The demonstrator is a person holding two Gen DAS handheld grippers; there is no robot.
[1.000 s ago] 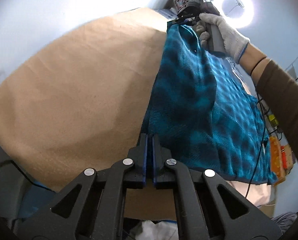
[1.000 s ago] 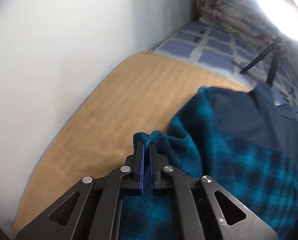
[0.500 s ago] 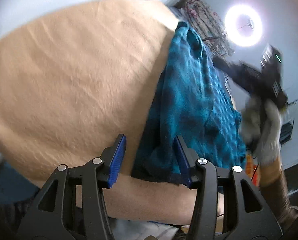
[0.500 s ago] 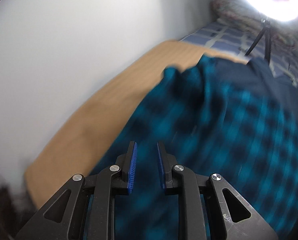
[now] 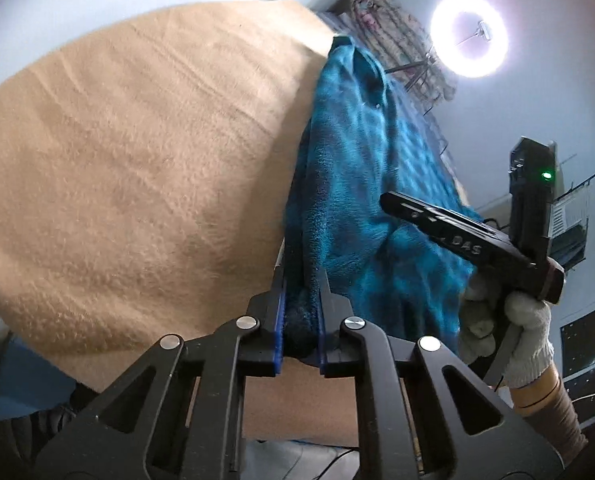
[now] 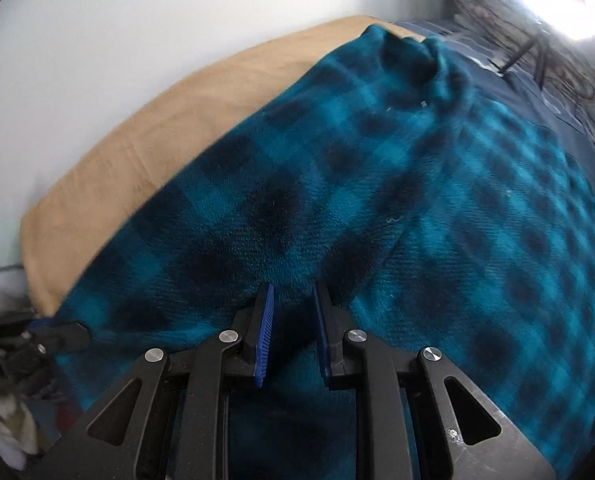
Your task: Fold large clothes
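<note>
A large teal and black plaid fleece garment (image 6: 377, 200) lies spread over a tan blanket (image 5: 137, 160) on the bed. In the left wrist view the garment (image 5: 357, 168) runs along the blanket's right side. My left gripper (image 5: 300, 280) has its jaws around a thick folded edge of the fleece near the bed's front edge. My right gripper (image 6: 293, 300) is open, its blue pads just above the fleece. It also shows in the left wrist view (image 5: 389, 202), held by a gloved hand above the garment.
A white wall runs along the far side of the bed. A bright ring light (image 5: 469, 36) on a tripod stands beyond the bed's far end, next to a patterned pillow (image 5: 381, 20). Cables and clutter sit at the room's right side.
Both grippers let go of the raised fleece and it dropped flat. My left gripper has closed in on a folded edge near the front. My right gripper has moved back toward the near side, open.
</note>
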